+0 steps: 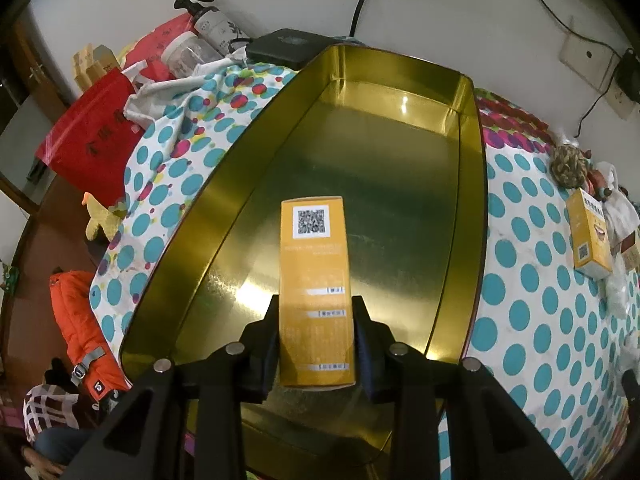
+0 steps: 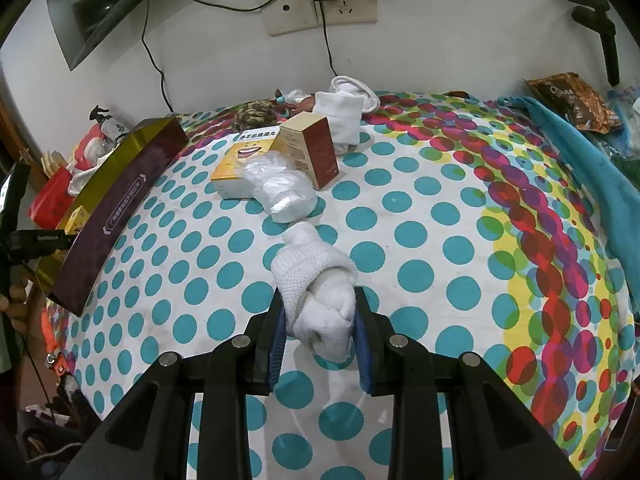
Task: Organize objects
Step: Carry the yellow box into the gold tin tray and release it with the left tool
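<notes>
Both claws were gripping: the left claw point(image 1: 316, 344) held a yellow box point(image 1: 314, 292) inside the empty tin point(image 1: 468, 216), the right claw point(image 2: 320, 340) held a sock point(image 2: 316, 292) over the bed point(image 2: 420, 240), so most sorting seemed left.

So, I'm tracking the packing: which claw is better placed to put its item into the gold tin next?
Left claw: its yellow box is already over the gold tin.
</notes>
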### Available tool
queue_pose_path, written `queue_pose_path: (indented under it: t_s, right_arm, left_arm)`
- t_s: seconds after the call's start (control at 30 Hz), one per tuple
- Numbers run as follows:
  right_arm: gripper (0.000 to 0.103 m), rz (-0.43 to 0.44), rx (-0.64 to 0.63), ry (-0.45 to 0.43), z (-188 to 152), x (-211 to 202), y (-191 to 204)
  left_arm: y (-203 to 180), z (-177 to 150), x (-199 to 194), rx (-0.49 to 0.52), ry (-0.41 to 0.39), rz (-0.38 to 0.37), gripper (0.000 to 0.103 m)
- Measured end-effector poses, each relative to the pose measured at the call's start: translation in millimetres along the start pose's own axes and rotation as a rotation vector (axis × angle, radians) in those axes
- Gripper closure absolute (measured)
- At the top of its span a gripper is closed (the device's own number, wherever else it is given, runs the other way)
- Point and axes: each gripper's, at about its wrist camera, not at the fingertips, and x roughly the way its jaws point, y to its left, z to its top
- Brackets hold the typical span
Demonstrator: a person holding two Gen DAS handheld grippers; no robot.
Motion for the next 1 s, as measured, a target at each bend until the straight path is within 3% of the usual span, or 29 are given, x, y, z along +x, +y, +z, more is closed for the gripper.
queue_pose_path:
  t_s: [0.37, 0.5, 0.73, 1.0]
  right_arm:
    - [0.075, 0.000, -0.040, -0.011, 3.9, -10.4, 20.2]
    - [0.075, 0.022, -0.088, -0.037, 10.1, -22.1, 42.1]
    - [0.075, 0.128, -0.223, -0.070, 30.8, -25.2, 115.2]
    - [0.075, 0.259, -0.391, -0.069, 57.3, -2.3, 225.2]
  left_arm:
    - [14.2, -9.1, -41.7, -0.004, -0.117, -0.071, 0.063]
    - [31.0, -15.1, -71.5, -0.022, -0.193, -0.136, 0.052]
    - [65.2, -26.2, -100.0, -0.073, -0.252, -0.164, 0.048]
    - [85.3, -50.5, -98.9, -0.023, -0.254, -0.082, 0.048]
